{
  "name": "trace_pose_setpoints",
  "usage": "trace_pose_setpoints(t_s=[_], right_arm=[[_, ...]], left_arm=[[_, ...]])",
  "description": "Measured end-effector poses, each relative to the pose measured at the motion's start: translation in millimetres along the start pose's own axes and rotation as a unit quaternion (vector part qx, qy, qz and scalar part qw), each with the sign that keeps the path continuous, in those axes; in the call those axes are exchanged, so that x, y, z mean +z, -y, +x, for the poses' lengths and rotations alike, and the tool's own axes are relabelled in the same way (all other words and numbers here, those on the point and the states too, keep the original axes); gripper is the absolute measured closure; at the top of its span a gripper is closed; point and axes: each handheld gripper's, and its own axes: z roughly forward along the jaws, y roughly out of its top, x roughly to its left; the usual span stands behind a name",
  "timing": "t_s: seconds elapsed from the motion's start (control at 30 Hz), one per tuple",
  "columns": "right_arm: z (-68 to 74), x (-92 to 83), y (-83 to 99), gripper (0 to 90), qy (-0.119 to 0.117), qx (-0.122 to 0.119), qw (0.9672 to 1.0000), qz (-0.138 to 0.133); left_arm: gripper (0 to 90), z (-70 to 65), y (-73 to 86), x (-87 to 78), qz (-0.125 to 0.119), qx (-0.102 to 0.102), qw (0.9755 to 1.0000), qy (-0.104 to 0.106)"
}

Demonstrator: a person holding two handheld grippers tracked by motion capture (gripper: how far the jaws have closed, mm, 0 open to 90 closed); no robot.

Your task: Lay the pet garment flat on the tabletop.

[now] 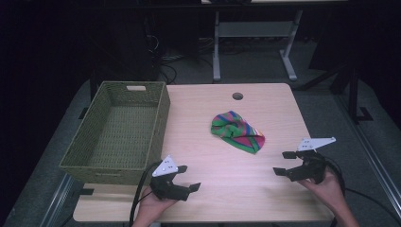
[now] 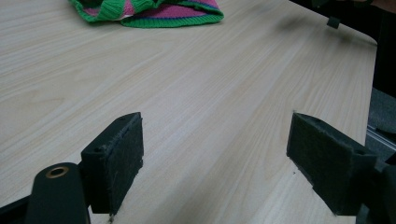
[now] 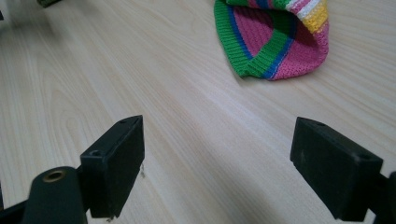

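Observation:
A striped knitted hat (image 1: 238,131) in green, pink, blue and yellow lies crumpled near the middle of the wooden table (image 1: 227,189). My left gripper (image 1: 188,178) rests low near the front edge, left of centre, open with nothing between its jaws. My right gripper (image 1: 283,163) sits at the front right, also open and holding nothing, and points toward the hat. In the left gripper view the hat (image 2: 154,10) lies far ahead at the top. In the right gripper view the hat (image 3: 275,37) lies ahead to the upper right, apart from the jaws.
A green woven basket (image 1: 75,158) with nothing in it stands on the table's left side. A round cable hole (image 1: 237,96) is near the far edge. Desk legs and cables stand on the floor beyond the table.

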Motion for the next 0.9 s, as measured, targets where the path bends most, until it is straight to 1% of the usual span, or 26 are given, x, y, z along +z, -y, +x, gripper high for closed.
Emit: trace_pose_setpoints(t_s=[0.03, 0.13, 0.17, 0.27, 0.33, 0.37, 0.4, 0.47, 0.5, 0.57, 0.6, 0.67, 0.7, 0.77, 0.83, 0.9], right_arm=[[-1.0, 0.1, -1.8, 17.3, 0.001, -0.005, 1.0000, 0.000], [-1.4, 0.0, -6.1, 17.3, 0.000, -0.004, 1.0000, 0.000], [-2.4, 0.0, -10.8, 17.3, 0.001, -0.005, 1.0000, 0.007], [-3.5, -0.4, -17.4, 17.3, 0.000, -0.009, 0.9999, 0.007], [-3.9, -0.1, -19.8, 17.3, -0.002, -0.010, 0.9999, 0.007], [-5.5, 0.9, -25.9, 17.3, 0.001, -0.013, 0.9999, 0.011], [-6.8, 1.6, -28.1, 17.3, 0.001, -0.015, 0.9998, 0.011], [-9.2, 3.4, -34.1, 17.3, -0.003, -0.010, 0.9999, 0.012], [-10.8, 5.1, -38.4, 17.3, -0.003, -0.012, 0.9998, 0.015], [-11.4, 6.3, -41.1, 17.4, -0.003, -0.013, 0.9998, 0.017], [-13.1, 9.2, -48.7, 17.3, -0.005, -0.015, 0.9996, 0.021], [-13.6, 10.3, -51.4, 17.3, -0.006, -0.017, 0.9996, 0.023], [-14.7, 13.0, -59.2, 17.4, -0.009, -0.021, 0.9994, 0.026], [-15.0, 13.7, -62.0, 17.3, -0.008, -0.022, 0.9993, 0.028], [-17.6, 17.0, -73.0, 17.4, -0.013, -0.024, 0.9991, 0.032], [-18.7, 18.9, -78.9, 17.3, -0.013, -0.026, 0.9990, 0.035]], left_arm=[[18.4, -0.3, -0.1, -0.2, -0.001, 0.000, 1.0000, -0.001], [18.4, -0.8, -0.1, -0.4, -0.002, 0.001, 1.0000, -0.001], [18.4, -0.6, -0.2, -0.2, -0.001, 0.003, 1.0000, -0.001], [18.4, 0.0, 0.1, 0.7, 0.000, 0.000, 1.0000, 0.000], [18.4, 0.2, 0.0, 0.6, 0.002, 0.002, 1.0000, 0.000], [18.5, 0.1, -0.2, 0.4, 0.001, 0.003, 1.0000, 0.000], [18.4, 0.1, -0.3, 0.4, 0.001, 0.003, 1.0000, 0.001], [18.4, 0.3, -0.4, 0.0, 0.001, 0.004, 1.0000, 0.001], [18.5, 0.4, -0.5, -0.1, 0.000, 0.004, 1.0000, 0.001], [18.5, 0.8, -0.4, -0.6, 0.002, 0.007, 1.0000, 0.000], [18.5, 1.0, -0.3, -1.0, -0.001, 0.004, 1.0000, 0.001], [18.5, 1.0, -0.5, -1.0, -0.002, 0.003, 1.0000, 0.002], [18.5, 1.4, -0.8, -0.7, -0.001, 0.003, 1.0000, 0.002], [18.5, 1.2, -1.0, -0.8, -0.001, 0.003, 1.0000, 0.003], [18.5, 0.7, -1.1, -0.7, -0.001, 0.005, 1.0000, 0.004], [18.5, 0.5, -1.1, -0.5, -0.001, 0.005, 1.0000, 0.004]])
